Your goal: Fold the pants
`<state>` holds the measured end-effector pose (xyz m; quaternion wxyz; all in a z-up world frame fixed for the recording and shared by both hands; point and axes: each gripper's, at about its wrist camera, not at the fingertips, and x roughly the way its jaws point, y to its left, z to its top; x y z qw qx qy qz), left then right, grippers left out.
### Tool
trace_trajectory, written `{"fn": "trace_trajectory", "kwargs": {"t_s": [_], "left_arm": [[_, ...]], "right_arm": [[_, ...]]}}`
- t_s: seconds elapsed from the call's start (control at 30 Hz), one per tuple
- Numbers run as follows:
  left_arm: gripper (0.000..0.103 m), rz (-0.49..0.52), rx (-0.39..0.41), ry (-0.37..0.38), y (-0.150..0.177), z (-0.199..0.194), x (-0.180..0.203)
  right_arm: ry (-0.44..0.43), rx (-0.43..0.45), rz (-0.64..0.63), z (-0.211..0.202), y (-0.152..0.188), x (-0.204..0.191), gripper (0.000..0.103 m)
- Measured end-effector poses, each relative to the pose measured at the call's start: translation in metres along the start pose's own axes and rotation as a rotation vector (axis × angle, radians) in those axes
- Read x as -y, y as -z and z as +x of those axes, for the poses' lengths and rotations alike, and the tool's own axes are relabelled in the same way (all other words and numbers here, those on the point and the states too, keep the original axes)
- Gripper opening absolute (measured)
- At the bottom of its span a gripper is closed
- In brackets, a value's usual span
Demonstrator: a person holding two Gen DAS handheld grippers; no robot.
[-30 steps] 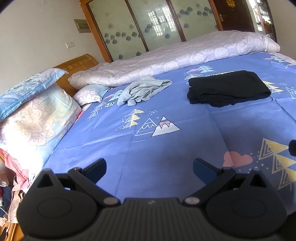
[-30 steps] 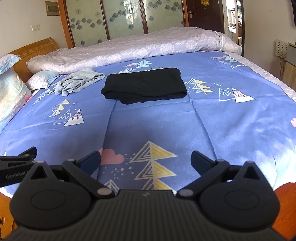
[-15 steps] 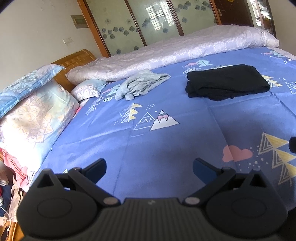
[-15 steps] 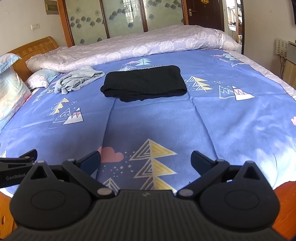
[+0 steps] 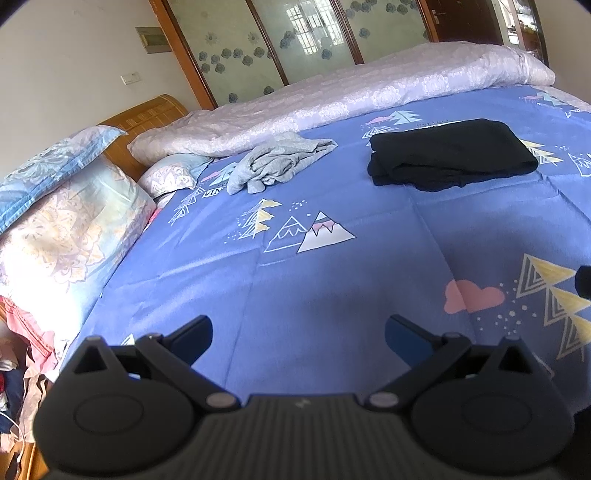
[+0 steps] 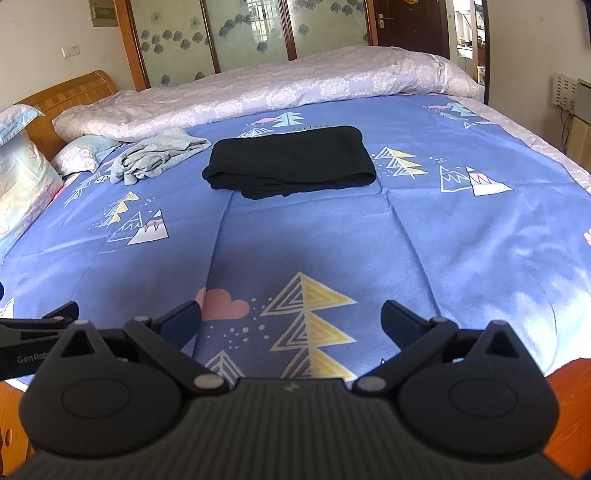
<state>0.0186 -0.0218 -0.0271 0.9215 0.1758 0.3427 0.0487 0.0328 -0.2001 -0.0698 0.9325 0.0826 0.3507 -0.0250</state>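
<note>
On the blue patterned bedsheet: black pants, folded into a flat rectangle, lying well out from both grippers. Seen from the right wrist at 12 o'clock, straight ahead and far beyond the fingertips; seen from the left wrist at about 1 o'clock, off toward the right side.

Right gripper: spread wide, holding nothing, hanging over the near edge of the sheet above a yellow triangle-tree print. Left gripper: likewise spread wide and empty, over plain blue sheet, with a pink cloud print at its 2 o'clock. No contact between either gripper and the pants.

At 10 o'clock from the pants in the right wrist view, near but apart: a crumpled grey garment. Behind both, across the far side of the bed: a rolled lilac floral quilt. At 9 o'clock in the left wrist view: stacked floral pillows against a wooden headboard. Beyond the bed: sliding doors with frosted flower-pattern glass. At the left edge of the right wrist view: part of the left gripper's body.
</note>
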Motion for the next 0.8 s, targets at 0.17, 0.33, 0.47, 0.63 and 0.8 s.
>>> {"fn": "trace_trajectory", "kwargs": {"t_s": [0.17, 0.33, 0.47, 0.63, 0.8], "left_arm": [[0.103, 0.002, -0.004, -0.002, 0.0007, 0.0001, 0.0006], [0.103, 0.007, -0.013, 0.006, 0.0009, 0.0014, 0.0014], [0.103, 0.008, -0.017, 0.016, 0.0013, 0.0018, 0.0018], [0.103, -0.001, -0.032, 0.050, 0.0025, 0.0021, 0.0011], [0.103, -0.011, -0.058, 0.090, 0.0046, 0.0042, -0.0002]], "right_arm": [[-0.001, -0.001, -0.001, 0.0007, -0.0004, 0.0008, 0.103], [-0.003, -0.002, 0.004, 0.0009, -0.0010, 0.0012, 0.103], [-0.003, -0.002, 0.008, 0.0010, -0.0008, 0.0015, 0.103], [-0.003, -0.002, 0.004, 0.0011, -0.0008, 0.0010, 0.103], [-0.001, -0.001, 0.001, 0.0008, -0.0006, 0.0003, 0.103]]}}
